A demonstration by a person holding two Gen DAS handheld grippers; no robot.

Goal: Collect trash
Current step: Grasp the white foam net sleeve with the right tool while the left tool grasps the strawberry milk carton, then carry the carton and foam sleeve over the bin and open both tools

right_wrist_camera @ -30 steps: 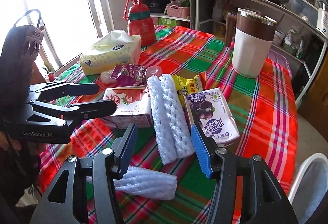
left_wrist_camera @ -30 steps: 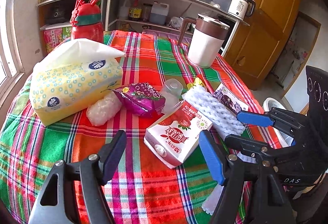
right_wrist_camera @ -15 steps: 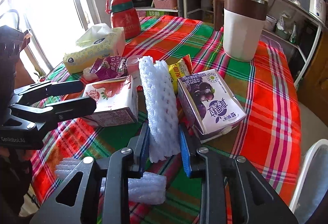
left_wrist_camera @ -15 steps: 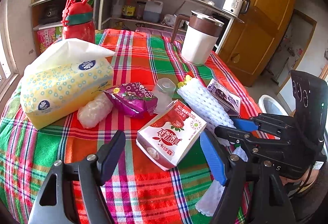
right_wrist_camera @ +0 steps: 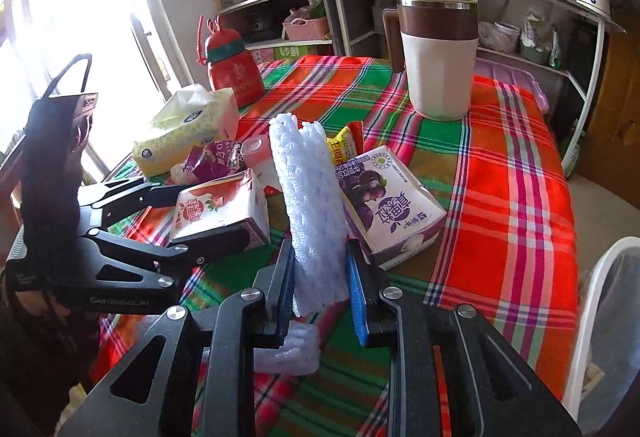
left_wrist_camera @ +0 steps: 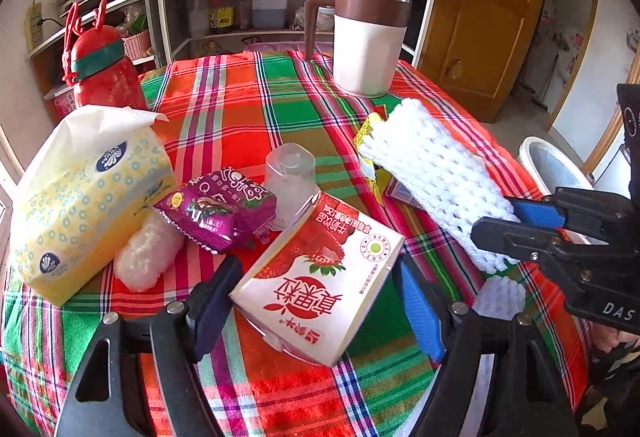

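Observation:
My right gripper point(right_wrist_camera: 320, 277) is shut on a white foam fruit net point(right_wrist_camera: 312, 205) and holds it tilted up off the table; the net also shows in the left wrist view point(left_wrist_camera: 436, 177). My left gripper point(left_wrist_camera: 320, 305) is open, its fingers on either side of a red strawberry milk carton point(left_wrist_camera: 320, 277) lying on the plaid cloth. The carton shows in the right wrist view point(right_wrist_camera: 220, 209) too. A purple milk carton point(right_wrist_camera: 388, 205), a purple snack wrapper point(left_wrist_camera: 216, 213), a small clear cup point(left_wrist_camera: 290, 181) and a yellow wrapper point(right_wrist_camera: 344, 147) lie nearby.
A second foam net point(right_wrist_camera: 288, 349) lies under my right gripper. A tissue pack point(left_wrist_camera: 84, 193), red bottle point(left_wrist_camera: 100, 73) and white-brown jug point(left_wrist_camera: 368, 45) stand on the table point(right_wrist_camera: 520, 197). A white bin point(right_wrist_camera: 604, 317) stands off the table's right side. Kitchen shelves are behind.
My right gripper closed on the foam net and lifted it off the table. My left gripper moved forward around the strawberry carton, still open.

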